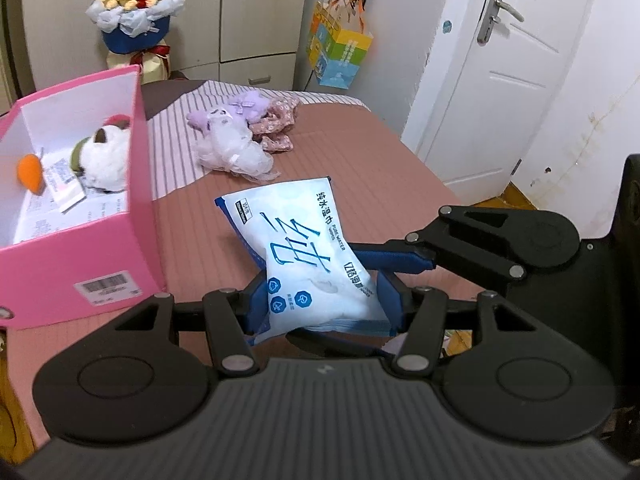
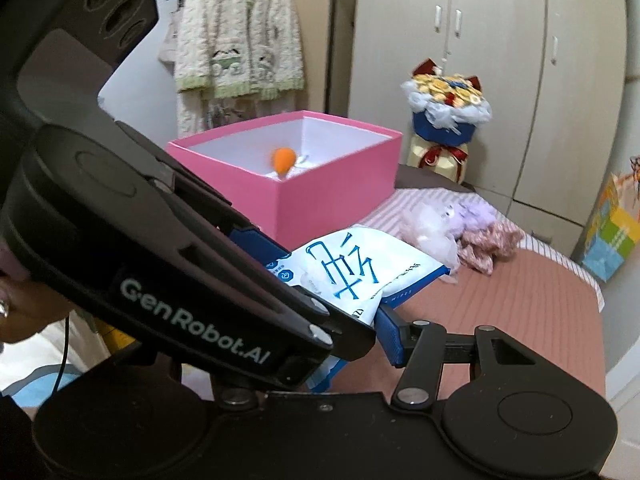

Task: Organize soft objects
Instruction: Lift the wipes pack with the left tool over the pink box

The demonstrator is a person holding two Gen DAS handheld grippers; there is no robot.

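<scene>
A white and blue pack of wet wipes point(image 1: 304, 248) hangs above the pink bedspread, tilted, with both grippers on it. My left gripper point(image 1: 322, 306) is shut on its lower end, blue pads on either side. My right gripper point(image 2: 362, 314) comes in from the right and is shut on the same pack point(image 2: 360, 268); one of its pads point(image 1: 400, 260) presses on the side. In the right wrist view the left gripper's body hides the right gripper's other finger. An open pink box point(image 1: 138, 216) to the left holds a white plush point(image 1: 106, 156) and an orange toy point(image 1: 30, 178).
A pale purple plush point(image 1: 228, 140) and a floral cloth point(image 1: 276, 124) lie further back on the bed. A bouquet point(image 1: 134, 12) stands behind the box, a colourful gift bag point(image 1: 338, 52) hangs at the wardrobe, and a white door point(image 1: 500, 80) is on the right.
</scene>
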